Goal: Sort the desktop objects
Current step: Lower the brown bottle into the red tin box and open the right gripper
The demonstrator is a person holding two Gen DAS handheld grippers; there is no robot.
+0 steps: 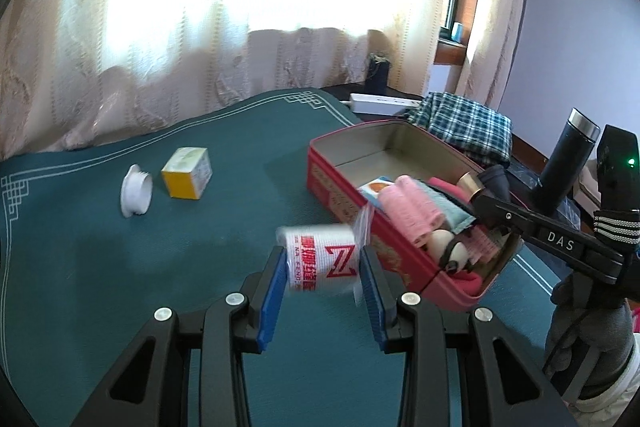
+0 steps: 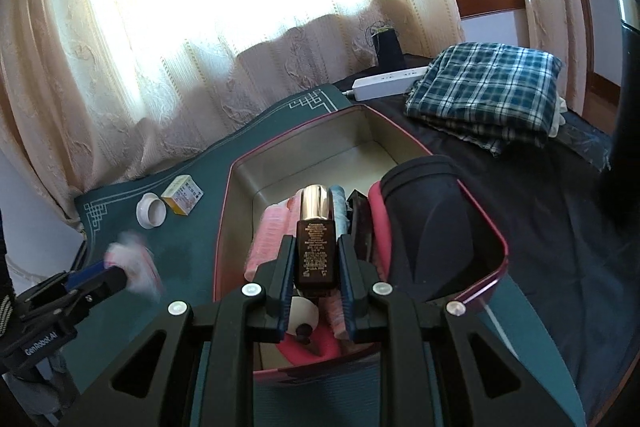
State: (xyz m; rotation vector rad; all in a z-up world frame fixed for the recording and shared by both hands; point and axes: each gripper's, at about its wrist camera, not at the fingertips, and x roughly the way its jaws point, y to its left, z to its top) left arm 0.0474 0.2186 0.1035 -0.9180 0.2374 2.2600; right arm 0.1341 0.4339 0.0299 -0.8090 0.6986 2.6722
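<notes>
My left gripper [image 1: 323, 267] is shut on a white bandage roll with red print [image 1: 322, 259], held above the green mat just left of the red tin box [image 1: 340, 183]. The roll looks blurred in the right wrist view [image 2: 132, 263]. My right gripper [image 2: 314, 267] is shut on a dark brown bottle with a gold cap [image 2: 316, 247], held over the tin box [image 2: 486, 287]. The box holds pink hair rollers [image 1: 408, 211], a dark pouch [image 2: 428, 223] and other small items. A white jar lid [image 1: 136, 197] and a yellow-white carton [image 1: 187, 173] lie on the mat at the far left.
A folded plaid cloth [image 2: 484, 91] and a white power strip [image 2: 386, 81] lie beyond the box on a black surface. A dark flask [image 1: 566, 163] stands at the right. Curtains hang behind the table. The green mat [image 1: 100, 267] covers the table's left part.
</notes>
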